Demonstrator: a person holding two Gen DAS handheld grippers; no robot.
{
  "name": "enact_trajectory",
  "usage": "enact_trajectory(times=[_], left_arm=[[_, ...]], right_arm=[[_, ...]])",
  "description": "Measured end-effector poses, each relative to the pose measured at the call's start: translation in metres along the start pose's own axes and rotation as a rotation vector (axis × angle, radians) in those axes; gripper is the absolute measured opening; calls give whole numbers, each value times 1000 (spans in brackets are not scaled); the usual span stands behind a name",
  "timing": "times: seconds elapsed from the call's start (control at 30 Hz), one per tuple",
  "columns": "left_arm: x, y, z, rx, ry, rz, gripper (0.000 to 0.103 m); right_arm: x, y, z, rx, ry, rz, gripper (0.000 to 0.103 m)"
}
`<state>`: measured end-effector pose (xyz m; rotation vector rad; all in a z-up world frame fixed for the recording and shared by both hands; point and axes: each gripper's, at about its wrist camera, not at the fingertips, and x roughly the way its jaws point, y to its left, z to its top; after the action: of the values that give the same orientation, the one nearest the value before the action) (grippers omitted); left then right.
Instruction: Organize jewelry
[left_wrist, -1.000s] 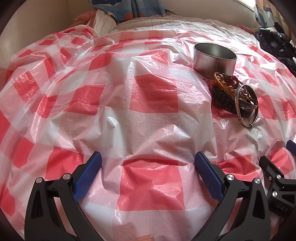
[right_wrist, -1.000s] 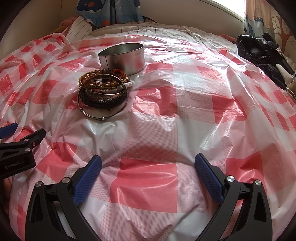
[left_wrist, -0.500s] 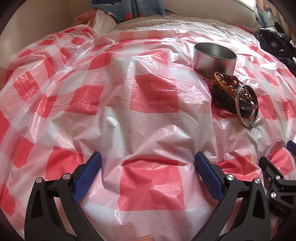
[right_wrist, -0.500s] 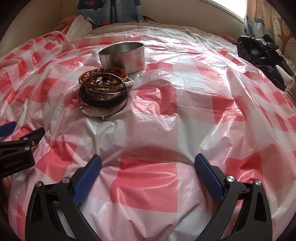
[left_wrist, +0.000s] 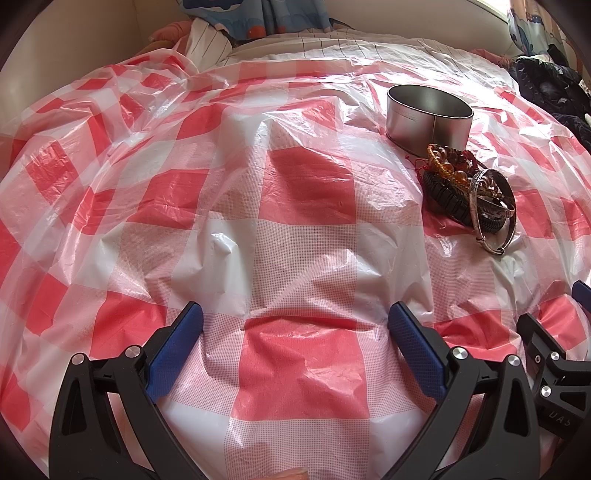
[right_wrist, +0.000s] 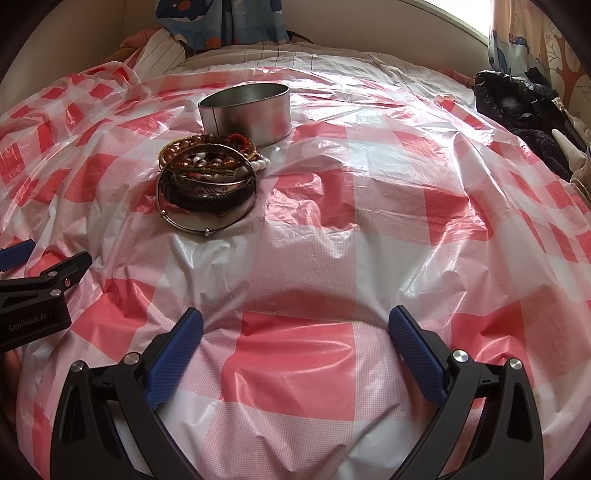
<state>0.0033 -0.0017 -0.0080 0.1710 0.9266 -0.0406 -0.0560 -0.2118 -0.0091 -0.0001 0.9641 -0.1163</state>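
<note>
A pile of bracelets and bangles (right_wrist: 208, 182), beaded, black braided and silver, lies on the red-and-white checked plastic sheet (right_wrist: 332, 258). It also shows in the left wrist view (left_wrist: 467, 188) at the right. Just behind it stands an open round metal tin (right_wrist: 245, 110), also in the left wrist view (left_wrist: 428, 116). My left gripper (left_wrist: 295, 325) is open and empty, low over the sheet, left of the pile. My right gripper (right_wrist: 295, 328) is open and empty, in front and right of the pile. Each gripper shows at the other view's edge.
The sheet covers a bed and is wrinkled. Dark clothing (right_wrist: 524, 110) lies at the far right edge. A striped pillow (right_wrist: 166, 51) and patterned blue cloth (right_wrist: 221, 22) lie at the back against the wall.
</note>
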Motion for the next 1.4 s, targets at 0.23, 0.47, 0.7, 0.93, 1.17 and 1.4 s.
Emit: enact_trajectory(times=[0.23, 0.47, 0.7, 0.93, 1.17, 1.4], left_arm=[[0, 0, 0, 0, 0, -1, 97], [0, 0, 0, -1, 0, -2, 97], [0, 1, 0, -2, 0, -3, 97], [2, 2, 0, -25, 18, -30, 97], [10, 3, -1, -61, 114, -85, 97], [8, 2, -1, -61, 69, -80, 97]], right_arm=[[0, 0, 0, -1, 0, -1, 96], [0, 0, 0, -2, 0, -2, 96], [0, 1, 0, -2, 1, -2, 96], [-3, 0, 0, 2, -13, 15, 96], [-23, 3, 14, -18, -104, 36, 96], [-11, 13, 45, -29, -76, 79, 96]])
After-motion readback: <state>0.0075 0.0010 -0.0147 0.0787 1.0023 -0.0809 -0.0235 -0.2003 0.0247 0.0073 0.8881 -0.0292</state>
